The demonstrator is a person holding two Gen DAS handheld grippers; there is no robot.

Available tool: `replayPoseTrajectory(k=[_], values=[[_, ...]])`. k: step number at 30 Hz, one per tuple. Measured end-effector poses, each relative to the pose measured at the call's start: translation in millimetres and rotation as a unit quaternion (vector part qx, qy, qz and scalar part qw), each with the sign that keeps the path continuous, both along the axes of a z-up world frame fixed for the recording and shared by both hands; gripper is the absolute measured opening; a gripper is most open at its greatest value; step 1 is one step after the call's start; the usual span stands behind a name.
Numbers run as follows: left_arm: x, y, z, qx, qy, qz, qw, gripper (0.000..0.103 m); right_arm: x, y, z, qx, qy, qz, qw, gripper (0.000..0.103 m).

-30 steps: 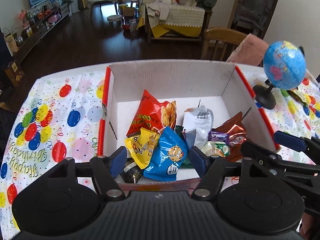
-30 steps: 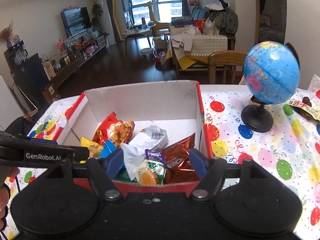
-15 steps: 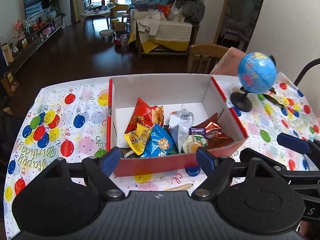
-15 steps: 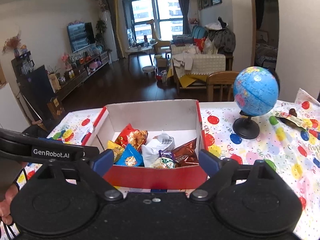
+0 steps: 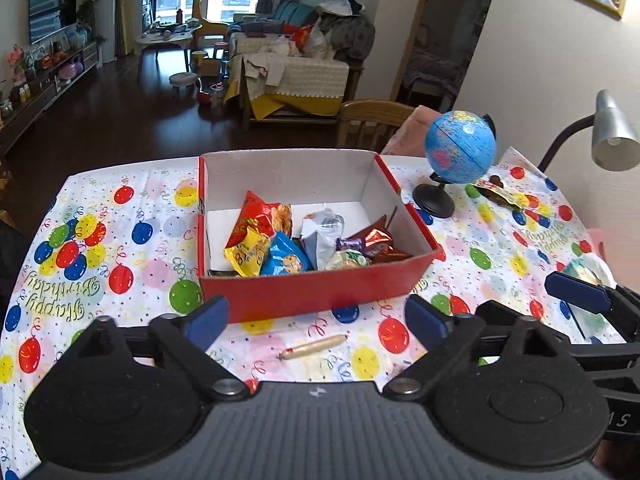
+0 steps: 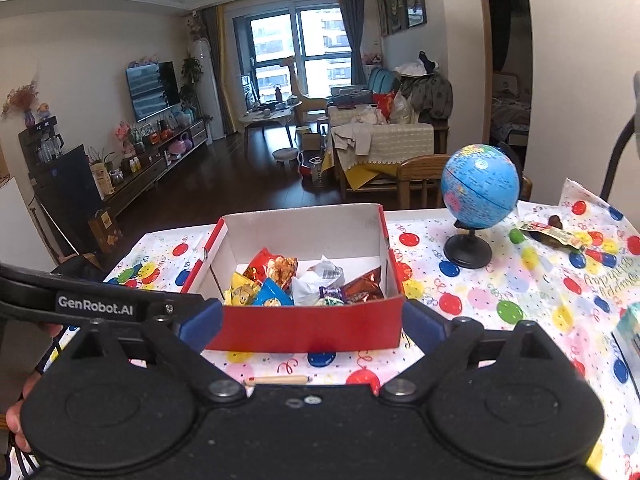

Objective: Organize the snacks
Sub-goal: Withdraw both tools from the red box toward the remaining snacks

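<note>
Snack stick (image 5: 313, 347) lies loose on the table (image 5: 500, 264), between the red box (image 5: 316, 292) and the near edge, long axis roughly crosswise. Left tongs (image 5: 316, 322) hang nearest above it; right tongs (image 6: 312, 326) likewise gape wide, both empty.

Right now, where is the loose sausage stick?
The sausage stick lies on the tablecloth just in front of the red box, outside it, in both wrist views, between the open left gripper fingers.

Glossy foil snack packets (image 5: 372, 240), cardboard box (image 5: 316, 292)
</note>
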State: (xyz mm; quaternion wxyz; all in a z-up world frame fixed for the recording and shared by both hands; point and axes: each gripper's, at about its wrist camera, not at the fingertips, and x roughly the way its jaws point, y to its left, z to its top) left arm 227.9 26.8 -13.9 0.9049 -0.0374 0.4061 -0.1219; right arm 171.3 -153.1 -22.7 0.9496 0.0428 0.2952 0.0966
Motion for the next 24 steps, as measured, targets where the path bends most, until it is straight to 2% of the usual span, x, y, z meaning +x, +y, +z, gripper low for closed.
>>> replayPoseTrajectory(k=[4, 12, 18, 24], values=[[-13.1, 6.2, -5.8, 0.0, 0.002, -0.001, 1.0, 0.1, -19.0, -2.2, -7.9, 0.002, 0.004, -0.02, 1.0, 0.097], [-31.7, 6.4, -27.0, 0.03, 0.006, -0.009, 0.9995, 0.1, -40.9, 4.7, -38.6, 0.0, 0.035, -0.032, 0.999, 0.097], [-25.6, -3.6, -51.3, 0.056, 0.019, -0.004, 0.9983, 0.1, -42.5, 5.0, -60.9, -0.006, 0.061, -0.032, 0.998, 0.095], [-10.1, -14.1, -76.1, 0.067, 0.045, -0.022, 0.9965, 0.1, -33.3, 1.1, -83.6, -0.01, 0.088, -0.031, 0.996, 0.091]])
